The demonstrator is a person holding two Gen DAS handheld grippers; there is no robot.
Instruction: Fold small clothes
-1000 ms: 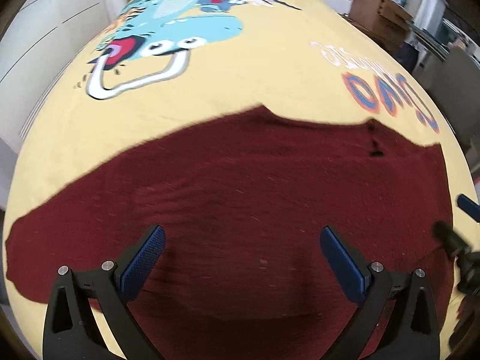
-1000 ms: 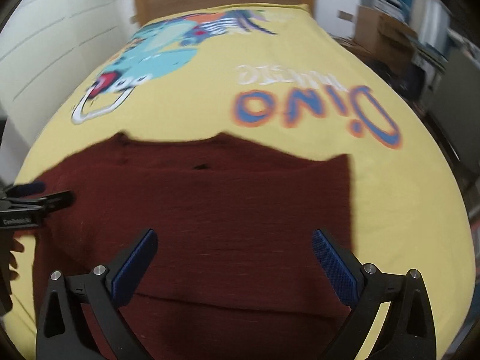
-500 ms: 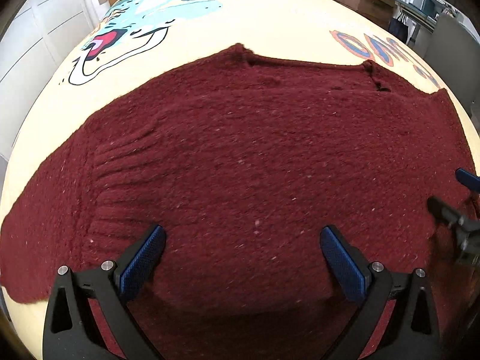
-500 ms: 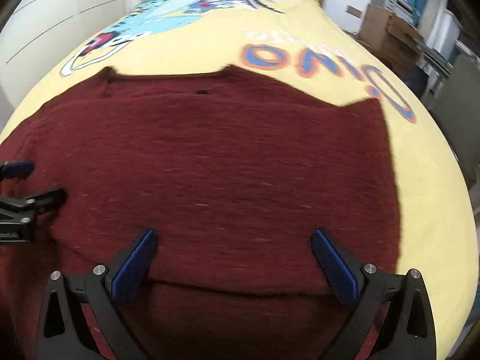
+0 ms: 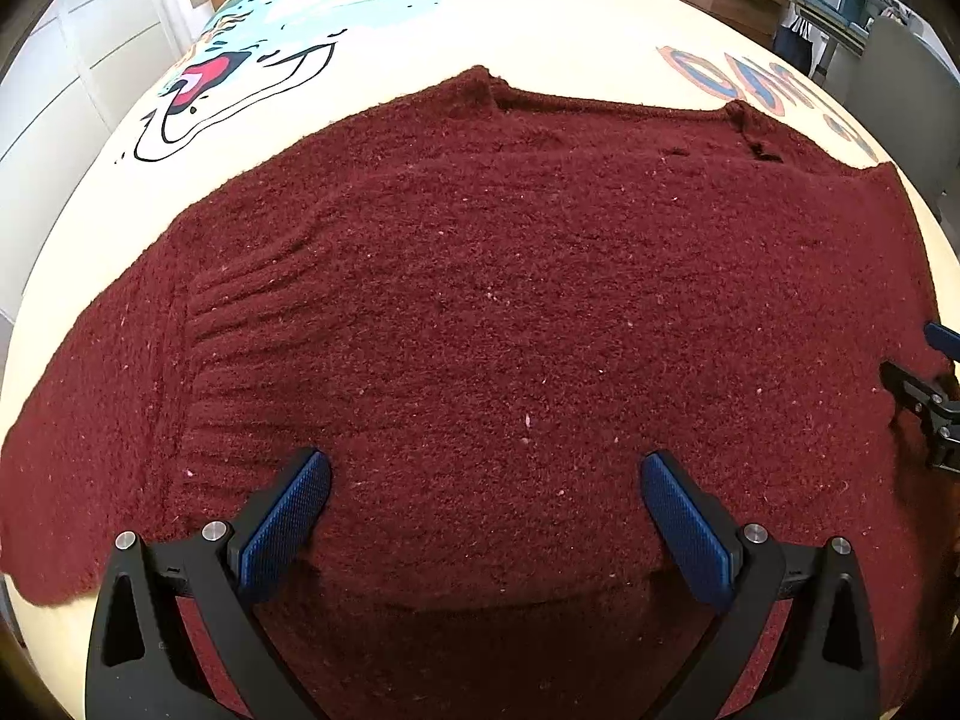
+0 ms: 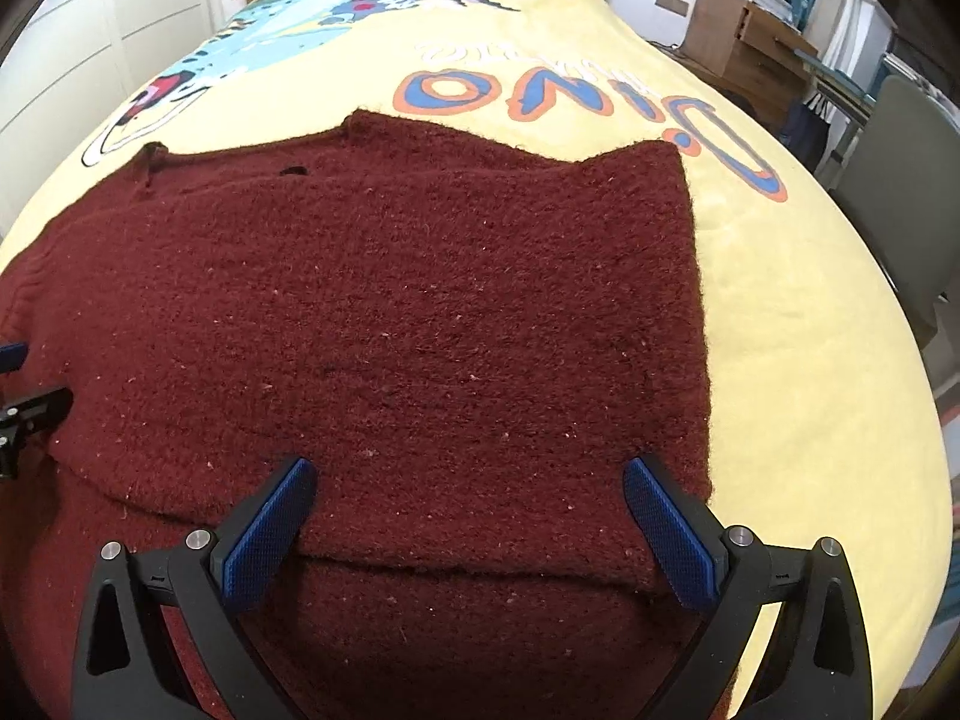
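Your left gripper [image 5: 486, 516] and right gripper [image 6: 468, 519] are hanging spread and empty over the sweater [image 5: 510, 312], which is lying on the bedspread [image 6: 798, 276]: one side folded in, the other sleeve waiting.

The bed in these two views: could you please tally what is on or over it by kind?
Sweater: 1
Bedspread: 1
Grippers, both with jaws open: 2, left gripper, right gripper
Total: 4
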